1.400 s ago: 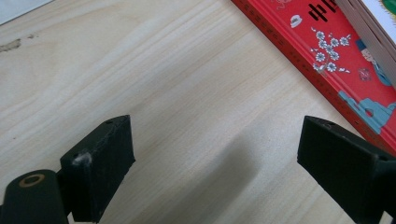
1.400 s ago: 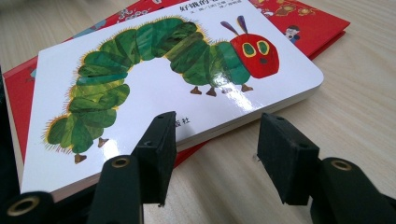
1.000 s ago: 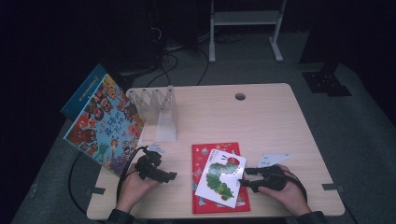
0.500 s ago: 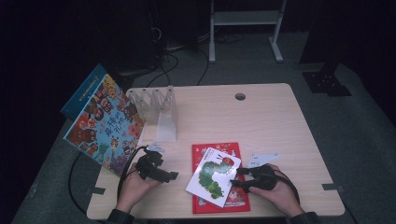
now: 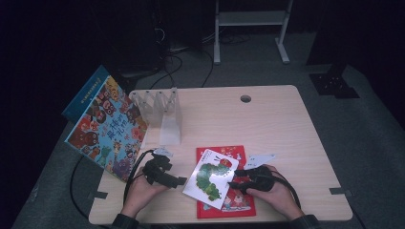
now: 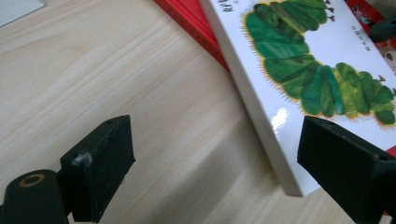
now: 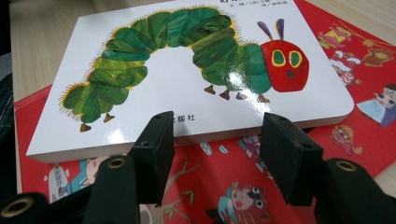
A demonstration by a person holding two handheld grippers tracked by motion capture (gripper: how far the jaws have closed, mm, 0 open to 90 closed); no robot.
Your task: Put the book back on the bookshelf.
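The white book (image 5: 210, 178) had swung further left than a second earlier, lying askew on the red book (image 5: 237, 205), its left edge overhanging the surface (image 5: 286, 124). The right gripper (image 5: 237, 178) pushed its near-right edge, jaws spread. The left gripper (image 5: 180, 181) waited, jaws spread, likely to take it.

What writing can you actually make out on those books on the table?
"版社": printed on the lower edge of the white caterpillar book, seen in the right gripper view beside the right gripper; the rest of that line is hidden.
Title at that book's top edge: cut off, unreadable.
Red book under it: small characters beside the cartoon figures, too blurred to read.
Big colourful book leaning off the table's left: large characters on the cover, too small to read.
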